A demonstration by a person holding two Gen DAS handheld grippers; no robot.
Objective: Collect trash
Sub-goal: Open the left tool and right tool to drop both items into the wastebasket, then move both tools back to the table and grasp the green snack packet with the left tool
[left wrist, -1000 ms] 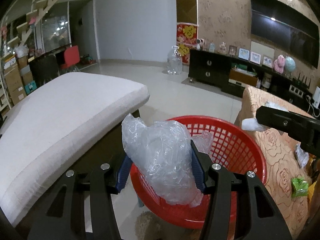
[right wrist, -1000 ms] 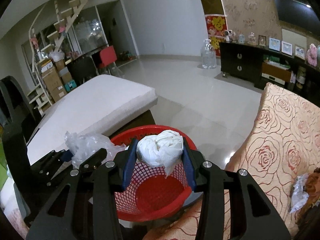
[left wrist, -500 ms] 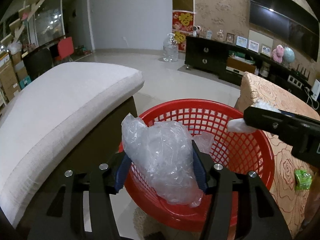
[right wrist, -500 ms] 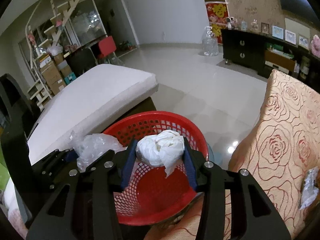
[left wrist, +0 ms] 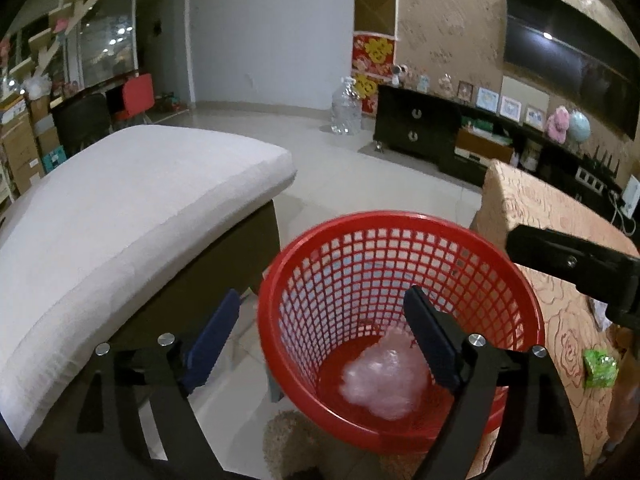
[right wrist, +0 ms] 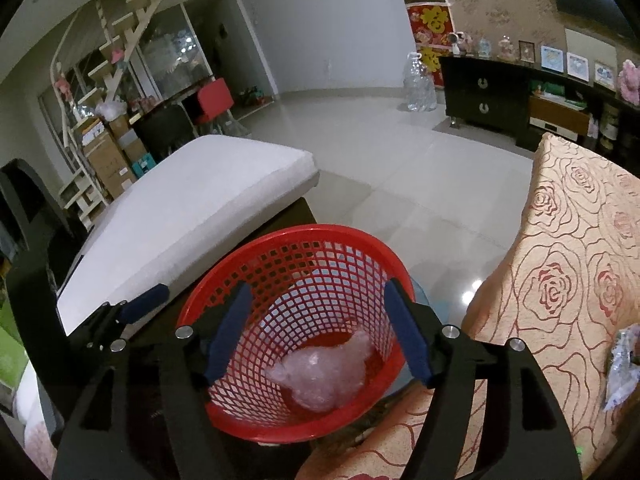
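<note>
A red mesh basket stands on the floor between a white cushion and a rose-patterned table; it also shows in the right wrist view. Crumpled clear plastic lies on its bottom, also in the right wrist view. My left gripper is open and empty above the basket's near rim. My right gripper is open and empty over the basket. The white tissue wad is not clearly visible.
A white cushioned bench lies left of the basket. The rose-patterned cloth covers a surface on the right with a green wrapper and a silvery wrapper. A dark TV cabinet and water jug stand far back.
Both grippers have opened. The clear plastic has dropped from my left gripper into the basket, and the white wad has left my right gripper.
</note>
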